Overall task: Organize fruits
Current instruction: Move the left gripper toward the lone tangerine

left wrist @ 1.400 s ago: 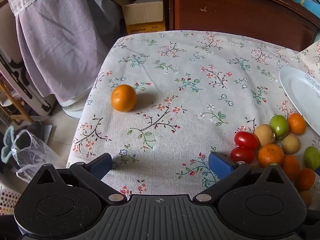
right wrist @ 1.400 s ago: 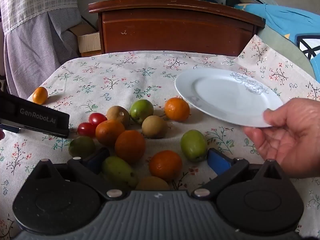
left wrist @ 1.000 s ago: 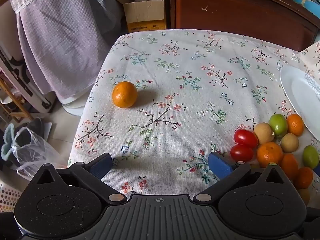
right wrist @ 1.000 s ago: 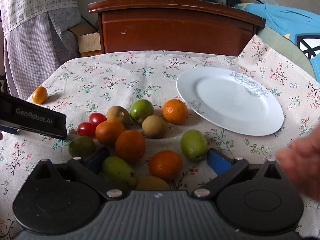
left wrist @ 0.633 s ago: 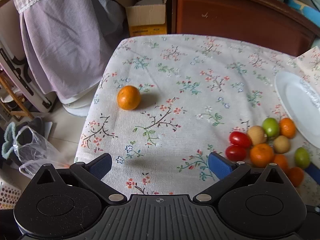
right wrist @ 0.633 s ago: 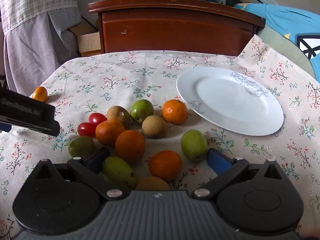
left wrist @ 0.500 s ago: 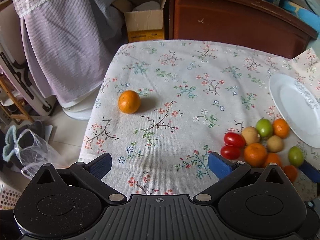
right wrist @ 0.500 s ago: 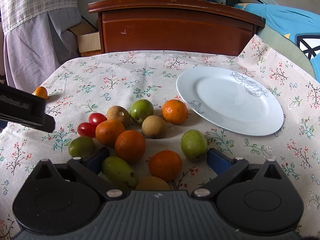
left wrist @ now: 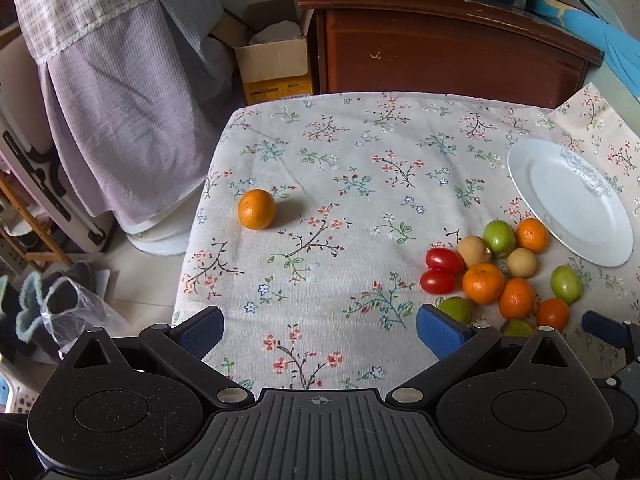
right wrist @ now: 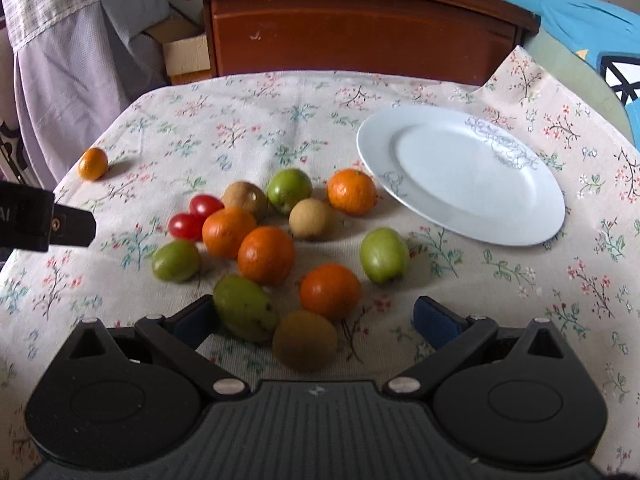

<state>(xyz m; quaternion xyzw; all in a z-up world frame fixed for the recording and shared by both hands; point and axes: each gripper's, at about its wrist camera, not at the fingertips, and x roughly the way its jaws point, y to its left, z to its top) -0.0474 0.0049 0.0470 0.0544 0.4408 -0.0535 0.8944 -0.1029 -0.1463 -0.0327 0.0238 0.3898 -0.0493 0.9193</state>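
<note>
– What is cut off or hard to see, taking the white plate (right wrist: 520, 216) as the landmark?

– Far to its left, the left gripper (left wrist: 318, 330) shows in the right wrist view only as a black corner. Its jaws stand wide apart over bare floral tablecloth (left wrist: 360, 184), holding nothing. A brown fruit (right wrist: 305, 340) nearest the right camera is blurred.

– And the fruit?

– A lone orange (left wrist: 256, 209) sits well left of the plate. The fruit cluster (right wrist: 264, 232) lies just left of the plate's rim: oranges, green fruits, brown ones, two cherry tomatoes (right wrist: 195, 216). A long green fruit (right wrist: 245, 309) lies slantwise.

– The right gripper (right wrist: 314, 320)?

– Spread open, empty, low before the plate.
</note>
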